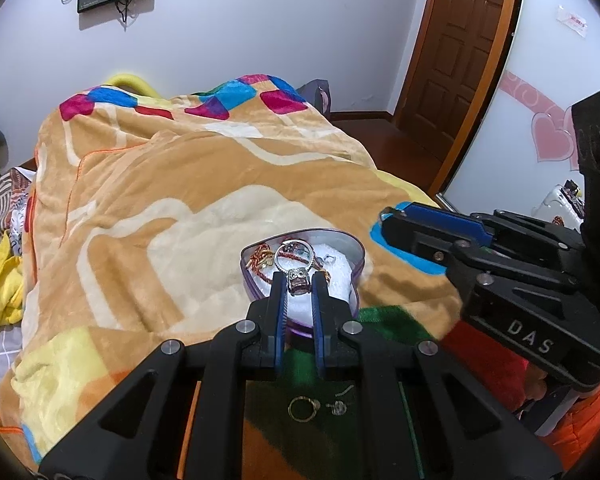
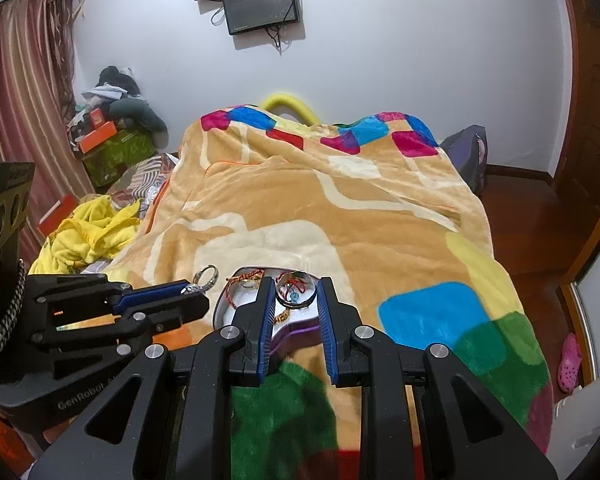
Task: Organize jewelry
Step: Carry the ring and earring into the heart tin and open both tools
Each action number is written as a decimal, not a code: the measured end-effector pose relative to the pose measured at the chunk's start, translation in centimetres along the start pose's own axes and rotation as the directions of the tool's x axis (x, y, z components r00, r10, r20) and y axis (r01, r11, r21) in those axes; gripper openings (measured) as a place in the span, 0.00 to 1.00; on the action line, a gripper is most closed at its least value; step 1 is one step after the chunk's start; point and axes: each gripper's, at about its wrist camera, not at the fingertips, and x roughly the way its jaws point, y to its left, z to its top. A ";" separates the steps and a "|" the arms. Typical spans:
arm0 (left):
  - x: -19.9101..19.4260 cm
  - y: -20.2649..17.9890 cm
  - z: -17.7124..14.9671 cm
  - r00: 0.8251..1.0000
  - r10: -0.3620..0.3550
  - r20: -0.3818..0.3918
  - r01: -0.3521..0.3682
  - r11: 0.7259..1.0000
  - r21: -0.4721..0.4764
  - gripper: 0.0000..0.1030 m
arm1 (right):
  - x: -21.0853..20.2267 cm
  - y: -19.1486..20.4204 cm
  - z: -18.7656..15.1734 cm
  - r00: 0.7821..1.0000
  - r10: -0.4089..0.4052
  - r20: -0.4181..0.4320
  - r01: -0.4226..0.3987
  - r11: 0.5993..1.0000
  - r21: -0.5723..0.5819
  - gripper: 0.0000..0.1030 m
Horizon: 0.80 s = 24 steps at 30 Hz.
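Note:
A purple heart-shaped tin (image 1: 358, 258) with white lining sits on the bed blanket and holds red cord bracelets and other jewelry. My left gripper (image 1: 299, 280) is shut on a silver ring with a stone setting (image 1: 298, 278), held just above the tin's near side. In the right wrist view the ring (image 2: 205, 278) sticks up from the left gripper, left of the tin (image 2: 220, 308). My right gripper (image 2: 294, 292) is open, its fingers hovering over the tin around a bangle (image 2: 296, 298). A gold ring (image 1: 302, 409) and a small earring (image 1: 337, 407) lie on the blanket under the left gripper.
The patterned orange blanket (image 2: 300, 208) covers the bed. Yellow cloth (image 2: 88, 232) lies at the left side. Boxes and clutter (image 2: 108, 140) stand by the curtain. A wooden door (image 1: 460, 52) and wood floor (image 2: 540, 220) are to the right.

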 end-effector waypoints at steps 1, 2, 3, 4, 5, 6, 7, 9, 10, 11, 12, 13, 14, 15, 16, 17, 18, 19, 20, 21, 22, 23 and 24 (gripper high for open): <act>0.2 0.1 0.1 1.000 -0.002 -0.001 0.002 1.000 -0.001 0.10 | 0.3 -0.1 0.0 1.000 0.002 -0.007 -0.002 1.000 0.002 0.19; 0.4 0.2 0.2 1.000 -0.003 -0.003 0.003 1.000 -0.002 0.10 | 0.7 -0.2 0.1 1.000 0.006 -0.016 -0.006 1.000 0.006 0.19; 0.6 0.2 0.3 1.000 -0.004 -0.004 0.004 1.000 -0.003 0.10 | 1.1 -0.3 0.1 0.999 0.014 -0.028 -0.014 1.000 0.011 0.19; 0.8 0.3 0.4 1.000 -0.005 -0.006 0.005 1.000 -0.005 0.10 | 1.4 -0.5 0.1 0.999 0.021 -0.037 -0.020 1.000 0.013 0.19; 1.0 0.4 0.4 1.000 -0.007 -0.009 0.007 1.000 -0.007 0.10 | 1.8 -0.6 0.1 0.998 0.029 -0.050 -0.029 0.999 0.016 0.19; 1.2 0.5 0.6 1.000 -0.007 -0.011 0.007 1.000 -0.009 0.10 | 2.1 -0.7 0.0 0.998 0.034 -0.060 -0.033 0.999 0.017 0.19; 1.4 0.6 0.6 1.000 -0.008 -0.013 0.008 1.000 -0.009 0.10 | 2.4 -0.7 -0.1 0.997 0.040 -0.070 -0.039 0.999 0.017 0.19; 1.7 0.8 0.8 1.000 -0.012 -0.020 0.012 1.000 -0.011 0.10 | 2.9 -0.8 -0.2 0.995 0.049 -0.090 -0.048 0.999 0.016 0.19; 2.0 1.0 0.9 1.000 -0.016 -0.026 0.015 1.000 -0.013 0.10 | 3.2 -0.8 -0.3 0.994 0.051 -0.098 -0.050 0.999 0.014 0.19; 2.2 1.1 0.9 0.999 -0.020 -0.032 0.019 1.000 -0.016 0.10 | 3.3 -0.8 -0.3 0.993 0.053 -0.105 -0.052 0.999 0.013 0.19; 2.4 1.2 0.9 0.999 -0.024 -0.037 0.023 1.000 -0.020 0.10 | 3.5 -0.8 -0.4 0.992 0.054 -0.110 -0.053 0.999 0.013 0.19; 2.6 1.3 1.0 0.999 -0.030 -0.042 0.029 0.999 -0.024 0.10 | 3.6 -0.9 -0.3 0.992 0.056 -0.115 -0.054 0.998 0.013 0.19; 2.7 1.4 1.0 0.998 -0.035 -0.047 0.034 0.999 -0.026 0.10 | 3.7 -0.9 -0.3 0.991 0.059 -0.120 -0.058 0.998 0.014 0.19; 2.8 1.4 1.0 0.998 -0.037 -0.049 0.036 0.999 -0.025 0.10 | 3.9 -1.0 -0.3 0.990 0.062 -0.123 -0.061 0.998 0.015 0.19; 2.9 1.3 1.0 0.998 -0.037 -0.050 0.036 0.999 -0.023 0.10 | 4.0 -1.0 -0.3 0.990 0.066 -0.128 -0.064 0.998 0.018 0.19; 2.9 1.3 1.0 0.998 -0.039 -0.051 0.038 0.999 -0.021 0.10 | 4.1 -1.1 -0.2 0.989 0.067 -0.129 -0.065 0.998 0.019 0.19; 3.0 1.3 1.0 0.998 -0.045 -0.053 0.044 0.999 -0.019 0.10 | 4.2 -1.1 -0.2 0.989 0.070 -0.133 -0.068 0.998 0.019 0.19; 3.0 1.2 1.0 0.997 -0.048 -0.054 0.047 0.999 -0.017 0.10 | 4.3 -1.1 -0.2 0.988 0.074 -0.138 -0.072 0.997 0.019 0.19; 3.0 1.2 1.0 0.997 -0.049 -0.054 0.048 0.999 -0.013 0.10 | 4.4 -1.1 -0.2 0.987 0.077 -0.144 -0.076 0.997 0.018 0.19; 3.0 1.2 1.0 0.997 -0.049 -0.055 0.049 0.999 -0.012 0.10 | 4.6 -1.1 -0.2 0.986 0.078 -0.149 -0.076 0.997 0.016 0.19; 2.9 1.1 1.0 0.997 -0.050 -0.053 0.050 0.999 -0.009 0.10 | 4.6 -1.0 -0.2 0.985 0.077 -0.153 -0.076 0.997 0.014 0.19; 2.8 1.1 1.0 0.997 -0.052 -0.052 0.052 0.999 -0.009 0.10 | 4.7 -1.0 -0.2 0.984 0.077 -0.159 -0.076 0.997 0.013 0.19; 2.8 1.2 1.0 0.997 -0.053 -0.051 0.053 0.999 -0.009 0.10 | 4.8 -1.0 -0.2 0.983 0.078 -0.165 -0.076 0.997 0.014 0.19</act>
